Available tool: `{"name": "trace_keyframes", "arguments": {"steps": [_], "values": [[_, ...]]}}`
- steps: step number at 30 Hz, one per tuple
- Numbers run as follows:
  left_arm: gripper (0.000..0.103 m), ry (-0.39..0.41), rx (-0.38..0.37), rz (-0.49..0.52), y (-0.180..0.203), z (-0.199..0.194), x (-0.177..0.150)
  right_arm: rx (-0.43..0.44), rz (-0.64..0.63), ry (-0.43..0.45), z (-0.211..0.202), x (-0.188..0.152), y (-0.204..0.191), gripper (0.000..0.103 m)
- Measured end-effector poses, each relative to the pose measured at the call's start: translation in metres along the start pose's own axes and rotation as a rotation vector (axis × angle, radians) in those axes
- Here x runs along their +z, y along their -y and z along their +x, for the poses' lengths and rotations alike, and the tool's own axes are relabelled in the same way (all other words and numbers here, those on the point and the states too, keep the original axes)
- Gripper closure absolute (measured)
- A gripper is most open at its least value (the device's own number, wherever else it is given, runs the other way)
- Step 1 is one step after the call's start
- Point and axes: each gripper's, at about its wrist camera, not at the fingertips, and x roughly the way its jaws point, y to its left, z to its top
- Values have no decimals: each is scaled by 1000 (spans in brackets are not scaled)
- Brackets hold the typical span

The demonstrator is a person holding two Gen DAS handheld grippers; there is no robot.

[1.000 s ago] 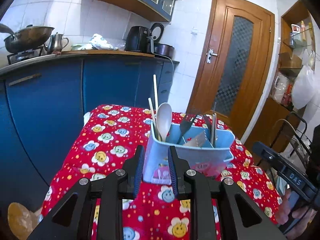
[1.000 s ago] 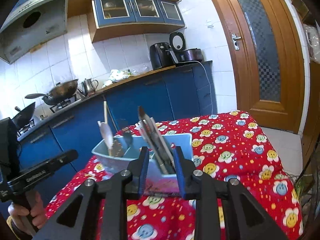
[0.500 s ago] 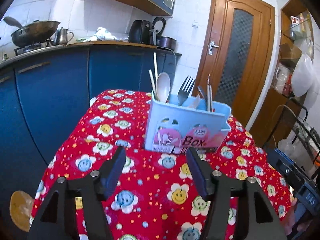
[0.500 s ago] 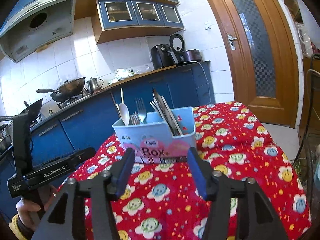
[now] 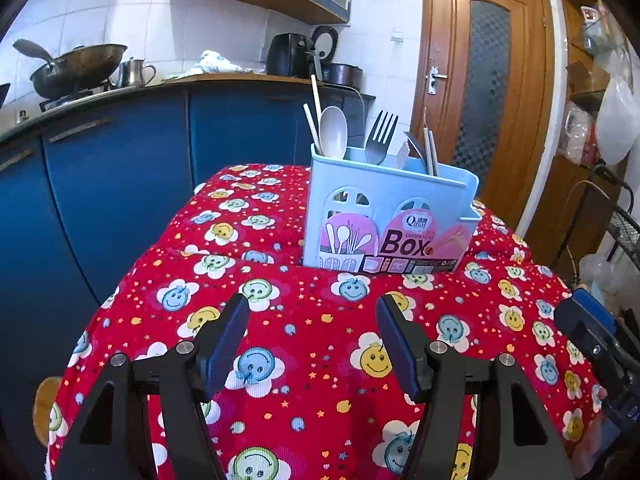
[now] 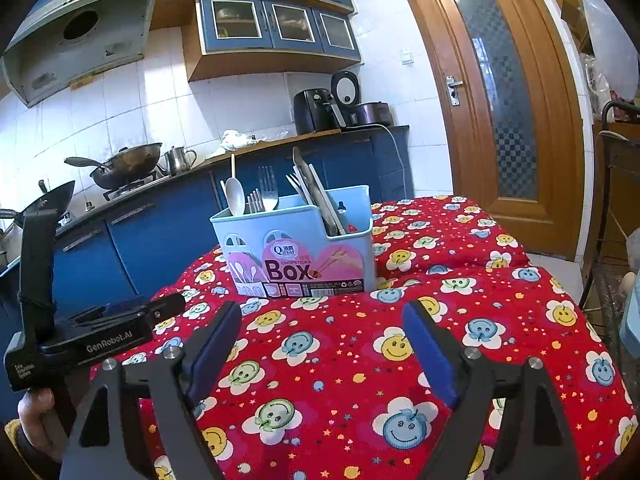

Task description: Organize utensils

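On the red smiley tablecloth (image 5: pixel 304 344) my left gripper (image 5: pixel 312 344) stood spread and empty, my right gripper (image 6: pixel 320 344) was opening, near the upright utensil box (image 6: pixel 296 248); best left undisturbed, I judged.

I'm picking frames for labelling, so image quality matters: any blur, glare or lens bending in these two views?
Left wrist view: sharp on the blue utensil box; fisheye bends the counter; dark vignette corners. Right wrist view: equally sharp, box label readable; the door bows strongly; window light reflects on its glass, no blown-out glare.
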Motion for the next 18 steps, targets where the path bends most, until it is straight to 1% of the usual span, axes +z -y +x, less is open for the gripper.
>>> {"name": "trace_keyframes", "arguments": {"steps": [4,18], "values": [[36,4,15,8,2,2,-3,0,11,-4,1,-2,1,18],[36,16,23,14,3,0,-4,1,33,-19,3,-5,5,18]]}}
